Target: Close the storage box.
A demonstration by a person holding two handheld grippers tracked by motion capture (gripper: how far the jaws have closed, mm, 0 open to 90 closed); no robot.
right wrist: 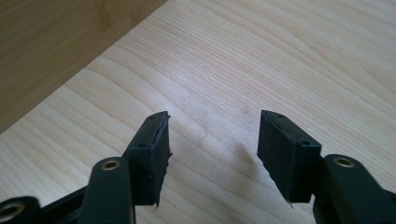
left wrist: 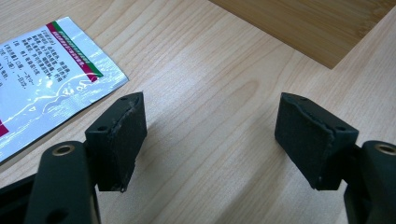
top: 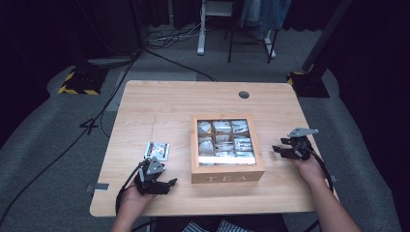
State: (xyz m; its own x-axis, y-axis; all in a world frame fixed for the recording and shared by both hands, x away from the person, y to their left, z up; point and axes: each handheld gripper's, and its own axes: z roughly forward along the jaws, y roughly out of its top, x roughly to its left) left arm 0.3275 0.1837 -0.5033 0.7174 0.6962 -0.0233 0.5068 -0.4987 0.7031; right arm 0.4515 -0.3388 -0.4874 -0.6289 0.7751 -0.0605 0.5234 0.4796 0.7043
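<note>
- Table (top: 145, 104): pale wood grain.
- Tea box (top: 227, 175): tan wood, between both grippers.
- Sachet (left wrist: 44, 74): silver-white, red-and-green stripe, beside left gripper (left wrist: 210, 140).
- Right gripper (right wrist: 212, 149): black.

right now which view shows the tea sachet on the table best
The left gripper view: the sachet lies close up, print and red-green stripe clear. The high view shows it small beyond the left gripper; the right gripper view gives nothing of it.
</note>
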